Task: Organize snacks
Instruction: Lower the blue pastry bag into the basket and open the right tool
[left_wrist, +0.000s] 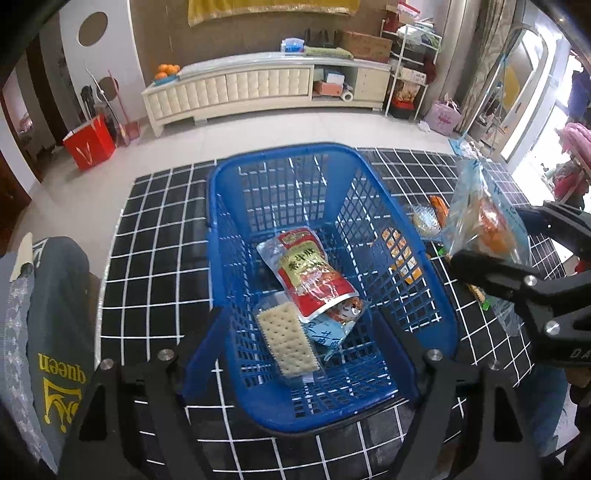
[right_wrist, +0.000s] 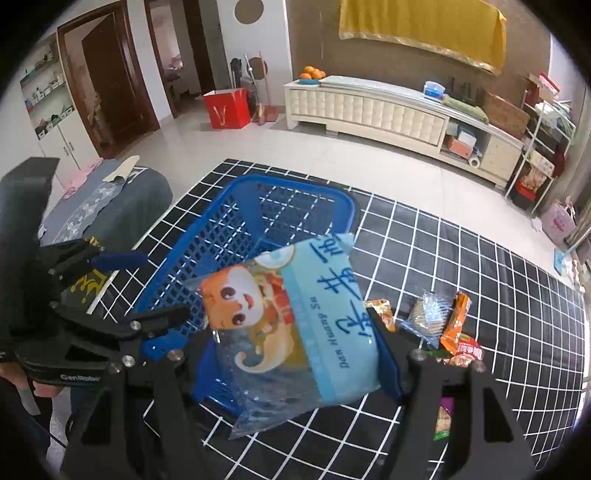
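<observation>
A blue plastic basket (left_wrist: 229, 206) stands on a black grid-pattern table. In it lie a red and white snack pouch (left_wrist: 310, 273), a cracker pack (left_wrist: 288, 339) and a light blue packet (left_wrist: 332, 328). My left gripper (left_wrist: 299, 325) is open over the basket's near end, its fingers on either side of it. My right gripper (right_wrist: 295, 354) is shut on a light blue snack bag with a cartoon animal (right_wrist: 288, 325) and holds it above the basket's right rim (right_wrist: 343, 206). The bag also shows in the left wrist view (left_wrist: 484, 218).
Several loose snack packets (right_wrist: 443, 325) lie on the table to the right of the basket. A grey cloth with yellow print (left_wrist: 59, 325) lies at the table's left. A white cabinet (left_wrist: 258, 85) and a red bag (left_wrist: 90, 144) stand on the floor beyond.
</observation>
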